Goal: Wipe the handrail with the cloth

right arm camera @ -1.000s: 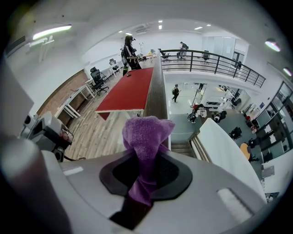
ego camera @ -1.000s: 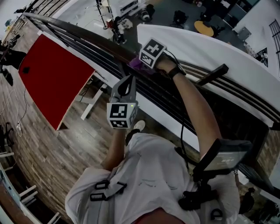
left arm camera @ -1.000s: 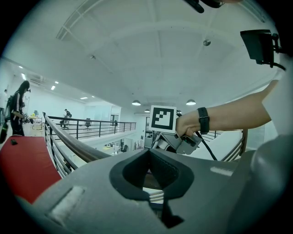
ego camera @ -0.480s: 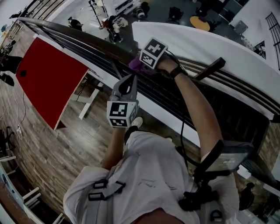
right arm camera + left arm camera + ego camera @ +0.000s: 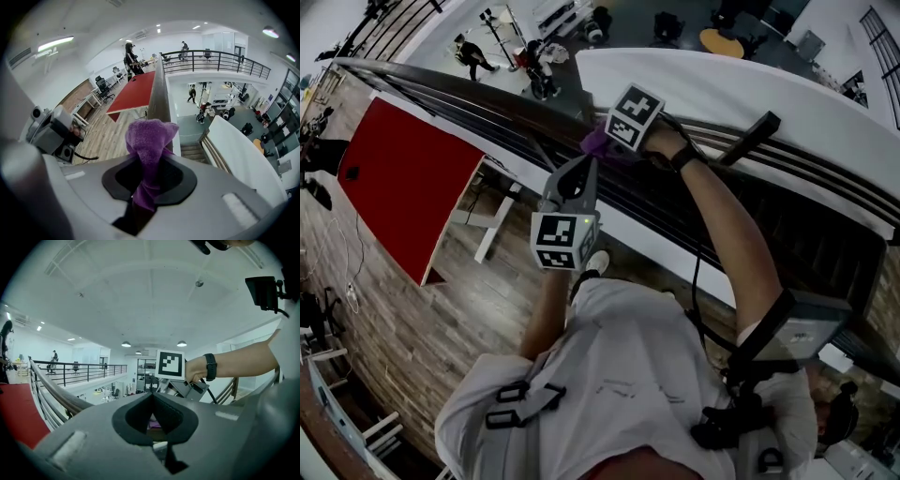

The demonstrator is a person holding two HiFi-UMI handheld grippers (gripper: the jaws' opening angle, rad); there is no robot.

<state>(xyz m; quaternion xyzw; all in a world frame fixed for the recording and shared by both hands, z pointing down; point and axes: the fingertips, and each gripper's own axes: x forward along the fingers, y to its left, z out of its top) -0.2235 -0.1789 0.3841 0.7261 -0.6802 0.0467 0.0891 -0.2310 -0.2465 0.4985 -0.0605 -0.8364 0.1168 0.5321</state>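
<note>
The dark handrail (image 5: 478, 92) runs from upper left to right in the head view, and straight ahead (image 5: 159, 96) in the right gripper view. My right gripper (image 5: 609, 141) is at the rail, shut on a purple cloth (image 5: 596, 143). The cloth (image 5: 150, 138) bunches up out of the gripper's (image 5: 150, 164) jaws and rests on the rail top. My left gripper (image 5: 575, 173) hovers just on the near side of the rail, close to the right one. Its jaws (image 5: 152, 397) meet at the tip with nothing between them. The left gripper view shows the right gripper (image 5: 180, 380) ahead.
Beyond the rail is a drop to a lower floor with people and desks (image 5: 534, 56). A red panel (image 5: 403, 169) lies on the wooden floor (image 5: 412, 319) at the left. A white slab (image 5: 750, 89) is beyond the rail at the right. A small screen (image 5: 802, 328) hangs at the person's chest.
The right gripper with the cloth has slid a little to the right along the rail. The left gripper has hardly moved.
</note>
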